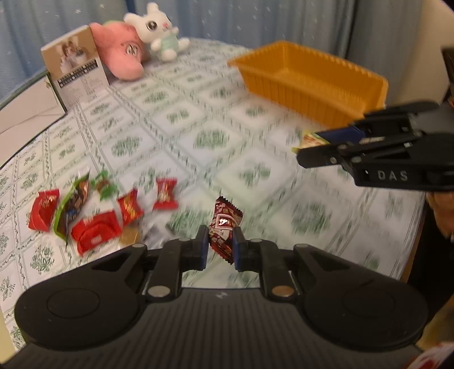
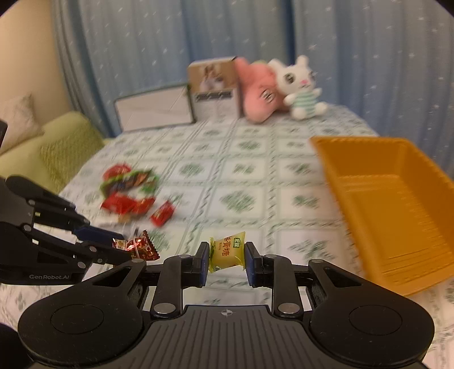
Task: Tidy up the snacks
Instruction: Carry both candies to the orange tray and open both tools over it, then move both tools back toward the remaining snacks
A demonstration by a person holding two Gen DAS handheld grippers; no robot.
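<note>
Left wrist view:
- Left gripper (image 1: 220, 241): jaws pinching a dark red snack (image 1: 224, 227), wrapper upright between the blue pads, lifted above the table (image 1: 227, 136)
- Right gripper (image 1: 315, 147): enters from the right edge, seen side-on, jaws pinching a yellow snack (image 1: 310, 140), only its corner showing; it sits just in front of the tray's near end
- Tray (image 1: 309, 82): orange, ribbed walls, far right of the table, nothing seen inside
- Snack pile (image 1: 93, 215): red and green wrappers clustered at the left, touching or overlapping; one red snack (image 1: 165, 194) lies just right of the pile, apart from it
- Box (image 1: 75, 65): upright at the far left, photo print on its face; a white envelope (image 1: 28, 108) beside it at the table's edge
- Pink plush (image 1: 122, 51) and white bunny (image 1: 159, 31): far edge, touching each other, curtain (image 1: 255, 17) behind
- Tablecloth: white with green squares; view blurred

Right wrist view:
- Right gripper (image 2: 226, 257): jaws pinching the yellow snack (image 2: 227, 251) by its sides, green label corner and red characters facing the camera, held off the table (image 2: 249, 170)
- Left gripper (image 2: 124, 247): comes in from the left, jaws pinching the dark red snack (image 2: 139, 248)
- Tray (image 2: 391, 204): right side, tilted in the fisheye, interior bare where visible
- Snack pile (image 2: 127, 190): left of centre, with the red snack (image 2: 161, 214) just beside it
- Box (image 2: 214, 88), envelope (image 2: 156, 109), pink plush (image 2: 258, 88), bunny (image 2: 300, 85): along the far edge
- Green sofa (image 2: 51, 153) beyond the table at left
</note>
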